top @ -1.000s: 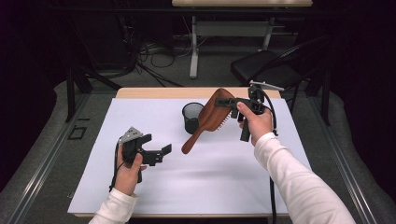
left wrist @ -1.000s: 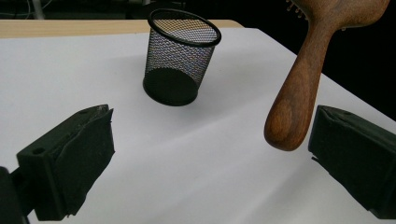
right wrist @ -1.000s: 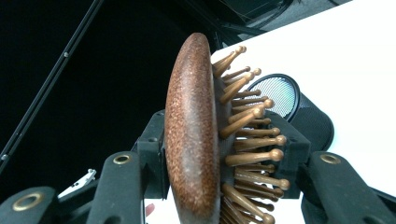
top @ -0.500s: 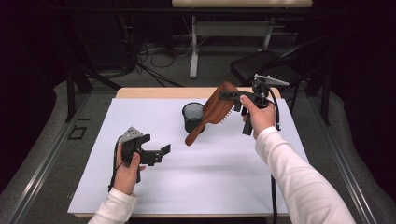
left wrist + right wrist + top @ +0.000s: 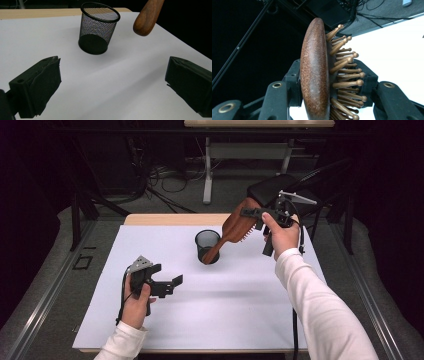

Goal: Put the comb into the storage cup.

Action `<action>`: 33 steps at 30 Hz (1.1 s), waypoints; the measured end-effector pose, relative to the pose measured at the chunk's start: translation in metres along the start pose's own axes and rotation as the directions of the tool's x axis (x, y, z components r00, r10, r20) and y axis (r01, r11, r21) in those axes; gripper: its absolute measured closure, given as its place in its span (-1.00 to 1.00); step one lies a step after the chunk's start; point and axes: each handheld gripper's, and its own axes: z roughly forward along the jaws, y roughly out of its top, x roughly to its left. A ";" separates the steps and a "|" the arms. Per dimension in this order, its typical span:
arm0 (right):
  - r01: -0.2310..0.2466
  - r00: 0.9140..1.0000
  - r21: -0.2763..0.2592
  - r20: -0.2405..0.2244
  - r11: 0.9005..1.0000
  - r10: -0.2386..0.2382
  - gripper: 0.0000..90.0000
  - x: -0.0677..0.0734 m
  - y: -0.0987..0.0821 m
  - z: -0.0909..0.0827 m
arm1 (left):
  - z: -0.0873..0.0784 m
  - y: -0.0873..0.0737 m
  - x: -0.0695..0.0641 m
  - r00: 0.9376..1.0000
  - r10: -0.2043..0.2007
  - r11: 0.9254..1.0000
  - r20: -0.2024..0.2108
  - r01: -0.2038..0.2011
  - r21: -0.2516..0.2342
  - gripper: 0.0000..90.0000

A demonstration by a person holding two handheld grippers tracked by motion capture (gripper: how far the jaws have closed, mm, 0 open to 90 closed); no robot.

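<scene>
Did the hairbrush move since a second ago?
Yes. The right gripper has lifted the hairbrush: its handle tip hung below the mesh cup before and now sits level with the cup.

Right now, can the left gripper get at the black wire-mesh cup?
Probably yes. The left gripper is open, holds nothing, and bare white table lies between it and the black wire-mesh cup. The brown wooden hairbrush handle hangs beside the cup, not across the way.
</scene>
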 end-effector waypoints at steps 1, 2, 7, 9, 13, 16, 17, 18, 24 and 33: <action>-0.004 1.000 -0.003 0.005 1.000 0.004 0.09 0.000 0.001 0.000 | 0.000 0.000 0.000 1.000 0.000 1.000 0.001 0.000 0.000 -0.99; -0.003 1.000 -0.012 0.006 1.000 0.003 0.09 0.000 0.002 0.000 | 0.000 0.000 0.000 1.000 0.001 1.000 0.001 -0.001 0.000 -0.99; -0.011 1.000 -0.043 0.020 0.999 0.012 0.09 0.000 0.009 -0.001 | 0.001 0.000 -0.001 1.000 0.004 1.000 0.002 -0.004 0.005 -0.99; -0.008 1.000 -0.055 0.028 0.998 0.010 0.09 0.001 0.012 -0.001 | 0.000 0.000 -0.001 1.000 0.005 1.000 0.002 -0.005 0.005 -0.99; -0.015 0.999 -0.094 0.036 0.995 0.018 0.09 0.002 0.017 0.000 | 0.000 0.000 -0.001 1.000 0.005 1.000 0.006 -0.005 0.006 -0.99; -0.020 0.999 -0.116 0.045 0.993 0.026 0.09 0.003 0.019 0.001 | 0.001 0.000 -0.001 1.000 0.009 1.000 0.007 -0.009 0.010 -0.99; -0.015 0.998 -0.123 0.052 0.992 0.021 0.09 0.003 0.020 0.001 | 0.001 0.000 -0.001 1.000 0.009 1.000 0.007 -0.009 0.010 -0.99; -0.014 0.998 -0.125 0.056 0.992 0.021 0.09 0.003 0.021 0.001 | 0.000 0.000 -0.001 1.000 0.008 1.000 0.007 -0.008 0.009 -0.99; -0.020 0.997 -0.165 0.075 0.986 0.033 0.09 0.002 0.023 0.005 | 0.001 0.000 -0.001 1.000 0.009 1.000 0.011 -0.009 0.009 -0.99; -0.010 0.994 -0.198 0.105 0.980 0.031 0.09 0.001 0.023 0.011 | 0.001 -0.001 -0.001 1.000 0.002 1.000 0.011 -0.002 0.008 -0.99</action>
